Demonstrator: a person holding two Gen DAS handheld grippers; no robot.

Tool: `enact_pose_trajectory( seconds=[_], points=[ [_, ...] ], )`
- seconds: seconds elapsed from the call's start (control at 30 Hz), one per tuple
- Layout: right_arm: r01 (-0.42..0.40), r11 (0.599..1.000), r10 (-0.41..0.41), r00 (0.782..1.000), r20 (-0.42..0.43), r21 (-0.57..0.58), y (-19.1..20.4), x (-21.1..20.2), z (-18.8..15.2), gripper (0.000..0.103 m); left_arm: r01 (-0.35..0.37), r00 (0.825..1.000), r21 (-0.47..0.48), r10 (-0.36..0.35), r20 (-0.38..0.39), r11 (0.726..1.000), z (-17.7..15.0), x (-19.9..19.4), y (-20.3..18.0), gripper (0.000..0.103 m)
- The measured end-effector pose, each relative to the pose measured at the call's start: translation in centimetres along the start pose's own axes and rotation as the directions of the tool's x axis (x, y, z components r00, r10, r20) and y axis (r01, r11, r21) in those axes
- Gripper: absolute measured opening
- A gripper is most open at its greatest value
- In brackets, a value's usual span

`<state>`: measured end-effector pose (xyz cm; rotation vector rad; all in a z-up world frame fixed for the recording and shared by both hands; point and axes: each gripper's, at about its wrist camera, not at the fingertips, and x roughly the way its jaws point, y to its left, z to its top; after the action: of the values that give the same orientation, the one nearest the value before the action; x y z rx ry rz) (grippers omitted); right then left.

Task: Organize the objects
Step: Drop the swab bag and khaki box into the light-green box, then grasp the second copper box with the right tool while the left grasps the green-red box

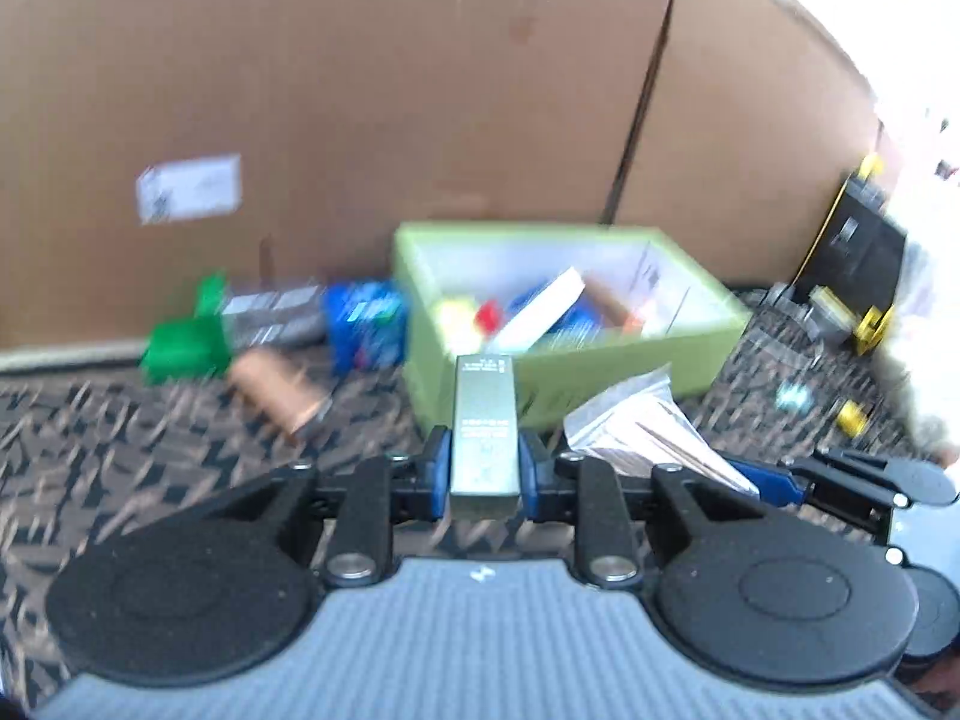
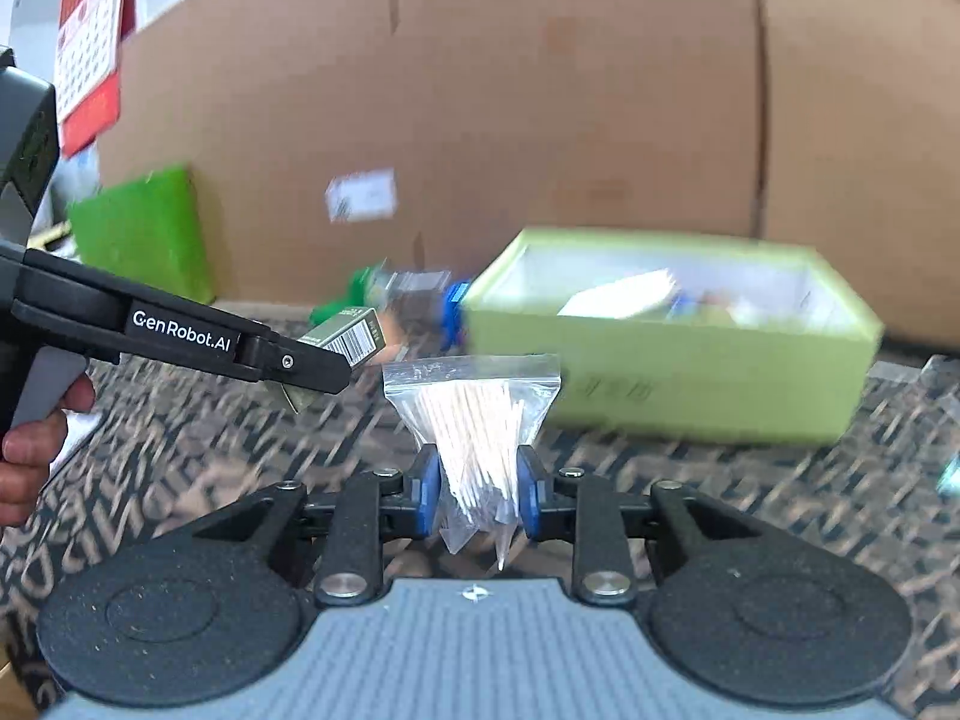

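Small olive box (image 1: 485, 427) clamped lengthwise in left gripper (image 1: 485, 468), raised over patterned carpet (image 1: 150, 450), just short of green bin (image 1: 630, 360). Clear bag of sticks (image 2: 474, 420) pinched low in right gripper (image 2: 477, 483), top flaring free. Both apparently bound for bin. Bin's near rim ahead; open room inside toward right wall. Cardboard backdrop (image 1: 390, 90) close behind.

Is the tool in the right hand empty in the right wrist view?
No: the right tool is clamped on a clear zip bag of toothpicks, which stands up between its blue fingertips.
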<state>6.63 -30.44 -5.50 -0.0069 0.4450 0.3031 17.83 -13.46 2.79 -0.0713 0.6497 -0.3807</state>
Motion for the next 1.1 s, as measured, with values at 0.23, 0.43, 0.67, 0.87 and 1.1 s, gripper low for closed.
enact_pose_trajectory(
  seconds=[0.23, 0.43, 0.67, 0.87, 1.1],
  points=[
    [0.152, 0.988, -0.152, 0.979, 0.138, 0.006, -5.0, -0.4, 4.8, 0.030, 0.007, 1.000, -0.017, -0.007, 0.028, 1.000, 6.8, 5.7, -1.7, 0.022],
    [0.310, 0.948, -0.317, 0.938, 0.138, 0.069, -10.8, 4.5, 6.5, 0.030, -0.036, 0.999, -0.021, 0.035, -0.024, 0.999, 8.2, 12.4, -2.3, 0.022],
    [0.321, 0.941, -0.327, 0.944, 0.047, 0.109, -14.9, 10.5, 6.2, 0.031, -0.059, 0.998, -0.056, 0.057, -0.035, 0.997, 7.5, 16.3, -0.5, 0.057],
    [0.363, 0.932, -0.364, 0.930, 0.059, 0.027, -14.0, 11.5, 5.6, 0.073, 0.026, 0.999, -0.111, -0.022, 0.032, 0.994, 6.2, 13.3, 0.0, 0.094],
    [0.320, 0.946, -0.323, 0.941, 0.101, 0.040, -12.6, 7.7, 6.0, 0.077, 0.031, 0.993, -0.079, -0.021, 0.115, 0.996, 5.3, 6.5, -0.7, 0.103]
  ],
)
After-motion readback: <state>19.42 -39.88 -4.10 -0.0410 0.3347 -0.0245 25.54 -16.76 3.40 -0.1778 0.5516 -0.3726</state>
